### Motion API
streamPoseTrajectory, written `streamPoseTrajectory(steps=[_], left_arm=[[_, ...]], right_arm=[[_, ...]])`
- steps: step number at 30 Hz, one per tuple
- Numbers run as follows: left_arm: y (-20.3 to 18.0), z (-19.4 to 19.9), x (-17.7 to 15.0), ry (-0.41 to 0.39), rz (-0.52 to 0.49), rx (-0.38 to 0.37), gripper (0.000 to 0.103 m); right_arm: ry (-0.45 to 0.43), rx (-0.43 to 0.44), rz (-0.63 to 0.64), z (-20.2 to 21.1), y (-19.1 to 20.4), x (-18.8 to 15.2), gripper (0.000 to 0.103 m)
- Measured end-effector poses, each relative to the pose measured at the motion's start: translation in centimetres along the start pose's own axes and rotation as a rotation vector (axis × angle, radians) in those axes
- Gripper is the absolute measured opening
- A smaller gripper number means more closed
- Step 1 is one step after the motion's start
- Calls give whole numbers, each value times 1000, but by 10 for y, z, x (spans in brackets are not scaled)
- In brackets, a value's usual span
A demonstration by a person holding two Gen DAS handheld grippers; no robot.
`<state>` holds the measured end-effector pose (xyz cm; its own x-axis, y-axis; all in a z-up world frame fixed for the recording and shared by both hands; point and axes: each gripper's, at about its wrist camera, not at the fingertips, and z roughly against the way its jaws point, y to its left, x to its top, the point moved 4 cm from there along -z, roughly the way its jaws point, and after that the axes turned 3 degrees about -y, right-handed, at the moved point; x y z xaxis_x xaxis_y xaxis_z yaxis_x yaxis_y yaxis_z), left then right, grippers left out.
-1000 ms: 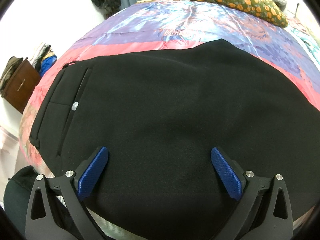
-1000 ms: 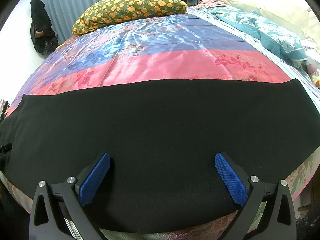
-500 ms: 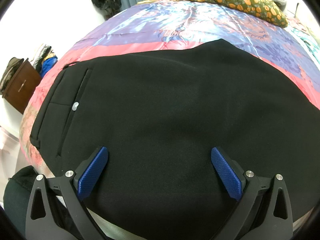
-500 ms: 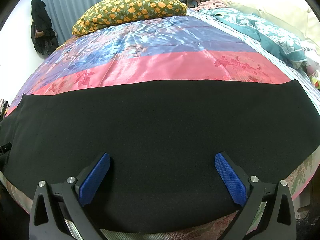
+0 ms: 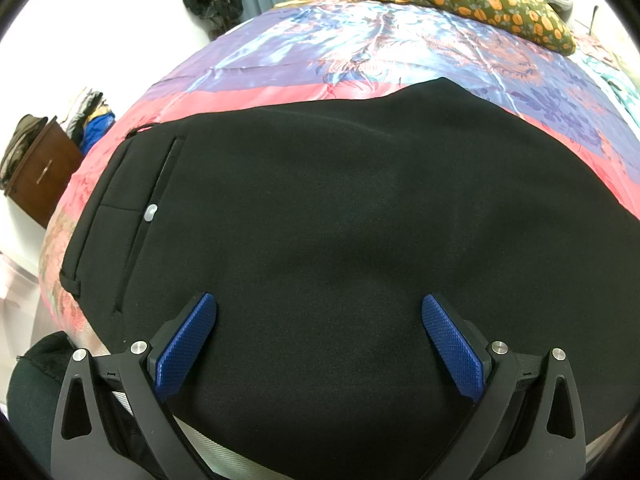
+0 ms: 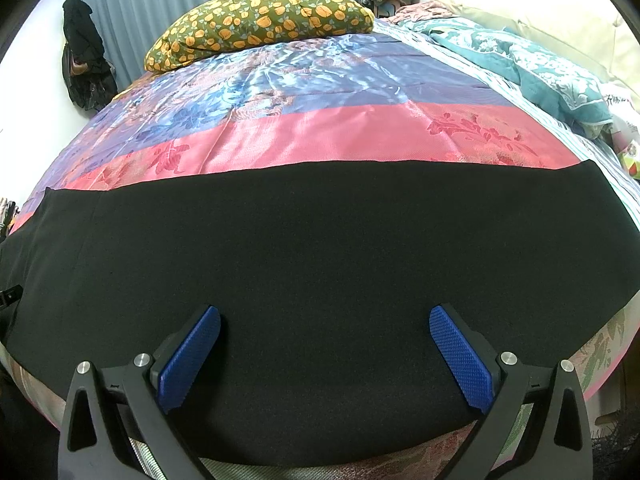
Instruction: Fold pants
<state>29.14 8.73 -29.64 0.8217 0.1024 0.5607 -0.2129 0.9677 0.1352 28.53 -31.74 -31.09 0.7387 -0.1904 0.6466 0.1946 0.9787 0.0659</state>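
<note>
Pants (image 5: 340,220) are lying flat across the near edge of the bedspread (image 6: 320,136), directly ahead of and beneath both grippers, running as one long black band from side to side. Judging by the layout, the legs are already lying one over the other lengthwise, so the first fold appears done; the crosswise folds, hem toward waist, are still waiting. No part of the cloth is being lifted yet.

Waistband end is sitting ahead and to the left of the left gripper (image 5: 320,328), with a welt pocket and a small pale button (image 5: 150,212) showing there. Hem end (image 6: 600,216) is lying ahead and to the right of the right gripper (image 6: 324,336).

Left gripper is hovering low over the seat area, jaws spread wide, holding nothing. Right gripper is hovering over the leg section, jaws likewise spread wide and empty. Whether either set of blue pads (image 6: 190,354) is touching the cloth cannot be told.

A patterned pillow (image 6: 256,24) is resting well beyond the pants.
</note>
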Motion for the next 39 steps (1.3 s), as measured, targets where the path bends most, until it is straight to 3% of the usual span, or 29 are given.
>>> streamPoseTrajectory(steps=[34, 39], left_arm=[[1, 1, 0, 0, -1, -4, 102], [0, 23, 3, -9, 30, -39, 101]], right_arm=[[4, 3, -3, 1, -1, 2, 103], [0, 74, -58, 9, -14, 10, 103]])
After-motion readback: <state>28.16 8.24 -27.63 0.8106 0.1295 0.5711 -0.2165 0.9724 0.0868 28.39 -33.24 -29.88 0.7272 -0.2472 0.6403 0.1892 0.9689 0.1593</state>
